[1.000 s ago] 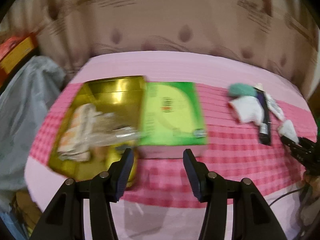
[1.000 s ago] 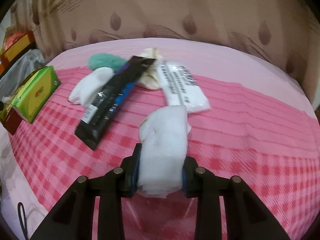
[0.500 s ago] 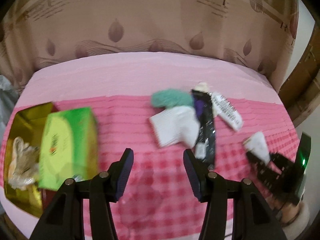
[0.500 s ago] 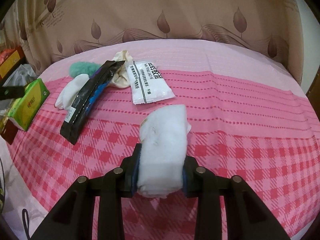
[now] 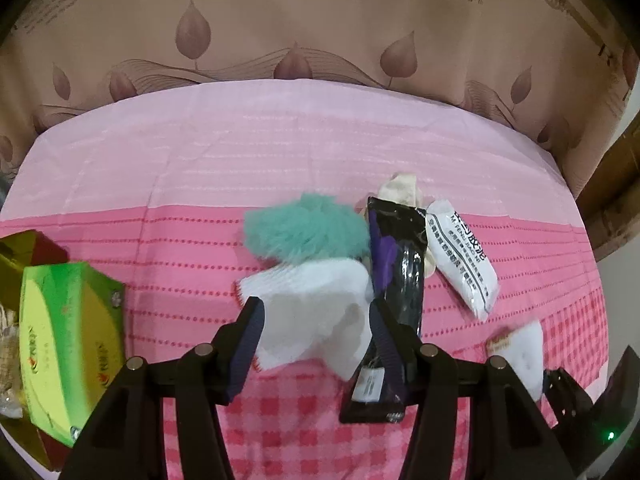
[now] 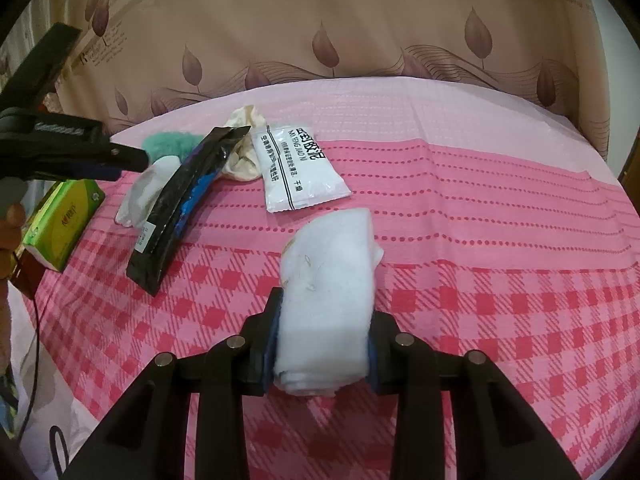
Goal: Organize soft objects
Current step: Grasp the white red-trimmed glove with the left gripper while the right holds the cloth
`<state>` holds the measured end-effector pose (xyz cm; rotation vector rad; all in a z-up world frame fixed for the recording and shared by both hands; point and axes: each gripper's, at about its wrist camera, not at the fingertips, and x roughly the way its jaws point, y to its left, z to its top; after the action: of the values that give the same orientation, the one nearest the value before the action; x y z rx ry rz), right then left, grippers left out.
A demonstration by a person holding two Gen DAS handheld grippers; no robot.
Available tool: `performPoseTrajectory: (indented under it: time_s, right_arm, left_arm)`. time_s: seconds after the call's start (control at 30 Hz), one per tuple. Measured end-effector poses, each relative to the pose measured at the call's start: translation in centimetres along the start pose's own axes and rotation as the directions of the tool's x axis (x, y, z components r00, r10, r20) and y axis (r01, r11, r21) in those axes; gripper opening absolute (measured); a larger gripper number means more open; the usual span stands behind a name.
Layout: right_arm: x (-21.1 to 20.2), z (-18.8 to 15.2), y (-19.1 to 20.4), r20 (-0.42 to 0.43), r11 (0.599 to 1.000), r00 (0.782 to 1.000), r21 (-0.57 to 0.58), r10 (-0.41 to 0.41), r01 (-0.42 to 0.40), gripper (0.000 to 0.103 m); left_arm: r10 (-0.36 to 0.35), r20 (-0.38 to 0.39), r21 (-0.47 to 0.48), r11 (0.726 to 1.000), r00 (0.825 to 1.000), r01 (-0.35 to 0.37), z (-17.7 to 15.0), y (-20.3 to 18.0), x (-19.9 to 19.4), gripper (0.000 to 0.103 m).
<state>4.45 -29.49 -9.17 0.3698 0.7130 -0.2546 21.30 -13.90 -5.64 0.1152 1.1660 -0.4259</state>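
Right gripper point(image 6: 322, 354) clamps a soft white folded cloth point(image 6: 330, 292); left gripper point(image 5: 316, 336) gapes wide above the pink checked bedspread point(image 6: 500, 288).

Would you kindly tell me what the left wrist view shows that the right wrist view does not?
Only the left wrist view shows the open left gripper from behind, hovering over the flat white cloth. Only the right wrist view shows the right gripper shut on the rolled white towel. Both show the fluffy teal puff, long black packet, white printed sachet and green tissue box.

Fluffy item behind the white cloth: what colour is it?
Teal green fluffy item; clearest in the left wrist view.
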Motion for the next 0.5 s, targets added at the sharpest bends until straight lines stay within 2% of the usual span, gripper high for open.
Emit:
performPoseTrajectory:
  time_s: [0.13, 0.23, 0.37, 0.4, 0.43, 0.47, 0.5]
  right_arm:
    - [0.0, 0.1, 0.0, 0.000, 1.000, 1.000, 0.004, 0.007, -0.007, 0.034]
    - [-0.1, 0.1, 0.0, 0.000, 1.000, 1.000, 0.003, 0.007, -0.007, 0.035]
    - [0.0, 0.1, 0.1, 0.000, 1.000, 1.000, 0.003, 0.008, -0.008, 0.035]
    - [0.0, 0.1, 0.1, 0.000, 1.000, 1.000, 0.003, 0.008, -0.008, 0.035]
    - [0.0, 0.1, 0.1, 0.000, 1.000, 1.000, 0.002, 0.006, -0.006, 0.035]
    - [0.0, 0.1, 0.1, 0.000, 1.000, 1.000, 0.001, 0.005, -0.005, 0.035]
    - [0.0, 0.1, 0.2, 0.000, 1.000, 1.000, 0.001, 0.004, -0.004, 0.035]
  left_arm:
    - [0.016, -0.014, 0.016, 1.000, 1.000, -0.016, 0.4, -0.7, 1.3, 0.056]
    - [0.054, -0.040, 0.029, 0.998, 0.998, -0.053, 0.1, -0.9, 2.8, 0.057]
    - [0.035, -0.010, 0.041, 0.999, 0.999, -0.035, -0.5, -0.6, 3.1, 0.057]
    - [0.034, -0.010, 0.050, 0.998, 0.999, -0.034, -0.6, -0.6, 3.0, 0.052]
    - [0.047, -0.012, 0.065, 0.997, 0.999, -0.046, -0.7, -0.6, 3.0, 0.039]
    - [0.060, -0.013, 0.085, 0.995, 0.998, -0.059, -0.9, -0.8, 2.9, 0.037]
    - [0.058, -0.008, 0.094, 0.994, 0.998, -0.057, -1.0, -0.7, 2.7, 0.030]
